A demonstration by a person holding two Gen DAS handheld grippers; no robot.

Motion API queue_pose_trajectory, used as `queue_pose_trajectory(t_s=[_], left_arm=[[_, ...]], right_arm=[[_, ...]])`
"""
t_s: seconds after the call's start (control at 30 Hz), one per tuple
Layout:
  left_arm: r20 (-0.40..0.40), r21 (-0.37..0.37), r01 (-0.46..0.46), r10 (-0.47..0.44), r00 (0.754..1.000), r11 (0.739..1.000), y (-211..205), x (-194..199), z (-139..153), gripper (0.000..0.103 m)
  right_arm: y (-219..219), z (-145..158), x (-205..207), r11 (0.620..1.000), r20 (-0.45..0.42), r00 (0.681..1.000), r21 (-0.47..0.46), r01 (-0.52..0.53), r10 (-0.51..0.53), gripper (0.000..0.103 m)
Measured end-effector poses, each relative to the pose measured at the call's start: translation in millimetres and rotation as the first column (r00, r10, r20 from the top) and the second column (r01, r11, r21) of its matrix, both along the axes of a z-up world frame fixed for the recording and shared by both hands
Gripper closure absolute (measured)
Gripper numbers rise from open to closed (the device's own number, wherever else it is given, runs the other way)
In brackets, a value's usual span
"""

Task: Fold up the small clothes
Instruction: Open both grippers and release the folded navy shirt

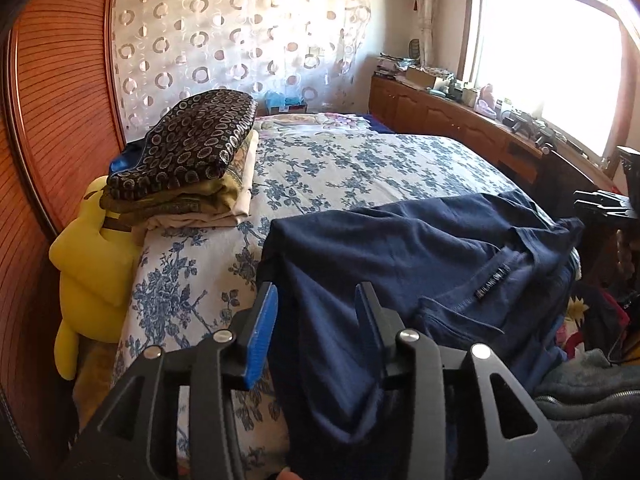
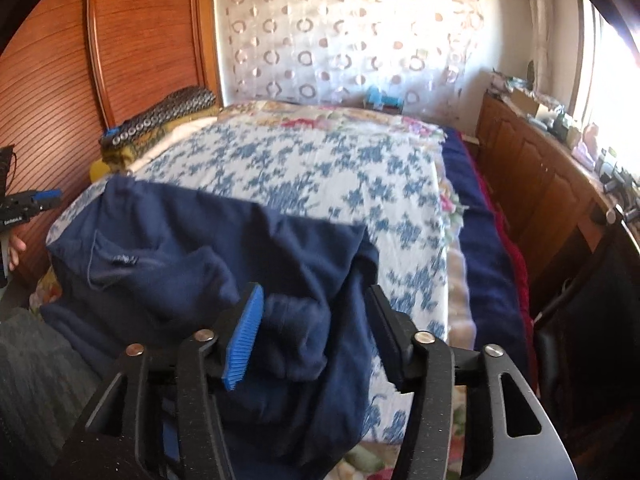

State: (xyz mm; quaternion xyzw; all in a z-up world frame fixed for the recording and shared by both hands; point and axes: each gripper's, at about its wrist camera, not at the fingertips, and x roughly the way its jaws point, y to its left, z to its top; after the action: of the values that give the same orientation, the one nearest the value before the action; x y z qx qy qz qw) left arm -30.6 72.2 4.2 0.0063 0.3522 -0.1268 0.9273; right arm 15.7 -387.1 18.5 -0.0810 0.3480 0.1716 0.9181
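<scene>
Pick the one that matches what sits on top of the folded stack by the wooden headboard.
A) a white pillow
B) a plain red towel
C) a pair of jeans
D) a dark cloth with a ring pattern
D: the top of the folded stack is a dark cloth with a ring pattern, lying on olive and cream layers next to the wooden headboard.

A navy shirt (image 1: 400,248) (image 2: 224,248) lies rumpled across the near end of the bed (image 1: 340,168) (image 2: 304,168), over the blue-and-white floral cover. Its collar faces up, with a small dark label (image 1: 491,276) showing inside the neck. One edge hangs over the near side of the bed. The cloth is partly bunched and creased, not flat.
</scene>
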Motion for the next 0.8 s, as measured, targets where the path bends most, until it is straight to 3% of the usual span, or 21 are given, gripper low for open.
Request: queue_pose_trajectory(t_s=[0.3, 0.5, 0.8], left_arm=[[-0.040, 0.007, -0.021, 0.021, 0.999, 1.000, 3.0, 43.9, -16.5, 0.062], [-0.087, 0.007, -0.027, 0.028, 0.996, 1.000, 3.3, 70.8, -29.8, 0.062], [-0.147, 0.015, -0.038, 0.039, 0.988, 0.999, 6.6, 108.2, -45.6, 0.062]], right_arm=[[9.2, -13.7, 51.4, 1.000, -0.002, 1.000, 0.004, 0.013, -0.013, 0.030], [13.9, -44.8, 91.6, 1.000, -0.083, 0.997, -0.019, 0.010, -0.012, 0.030], [4.3, -64.7, 115.0, 0.999, -0.149, 0.988, -0.009, 0.036, -0.037, 0.030]])
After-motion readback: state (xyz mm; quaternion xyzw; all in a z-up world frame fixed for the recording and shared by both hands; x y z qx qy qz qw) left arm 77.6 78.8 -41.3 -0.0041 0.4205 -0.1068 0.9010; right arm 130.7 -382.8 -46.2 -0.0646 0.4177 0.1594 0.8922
